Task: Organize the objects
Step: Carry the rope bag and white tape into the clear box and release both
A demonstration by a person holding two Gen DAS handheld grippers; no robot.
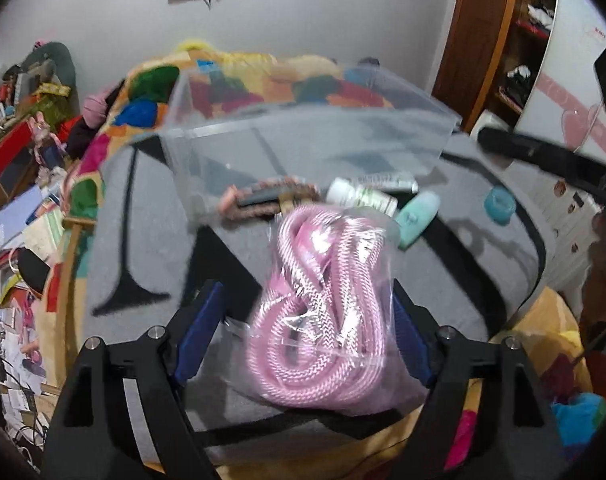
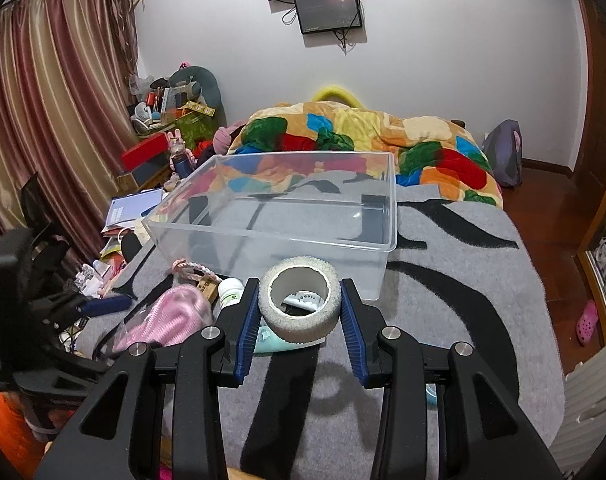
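A clear plastic bin (image 2: 287, 236) stands on the grey rug; it also shows in the left wrist view (image 1: 303, 132). My right gripper (image 2: 299, 307) is shut on a roll of white tape (image 2: 301, 298), held just in front of the bin. My left gripper (image 1: 307, 320) has a clear bag of pink cord (image 1: 323, 308) between its blue pads; the bag leans against the right pad and stands off the left one. The bag is blurred and also shows in the right wrist view (image 2: 171, 316). A white bottle (image 1: 361, 196), a teal case (image 1: 417, 218), a pink braided item (image 1: 263, 198) and a teal ring (image 1: 501, 204) lie before the bin.
The grey rug (image 2: 443, 288) with black stripes covers the bed. A colourful blanket (image 2: 363, 140) is heaped behind the bin. A cluttered table (image 1: 19, 184) stands to the left. A wooden shelf (image 1: 515, 40) is at the right.
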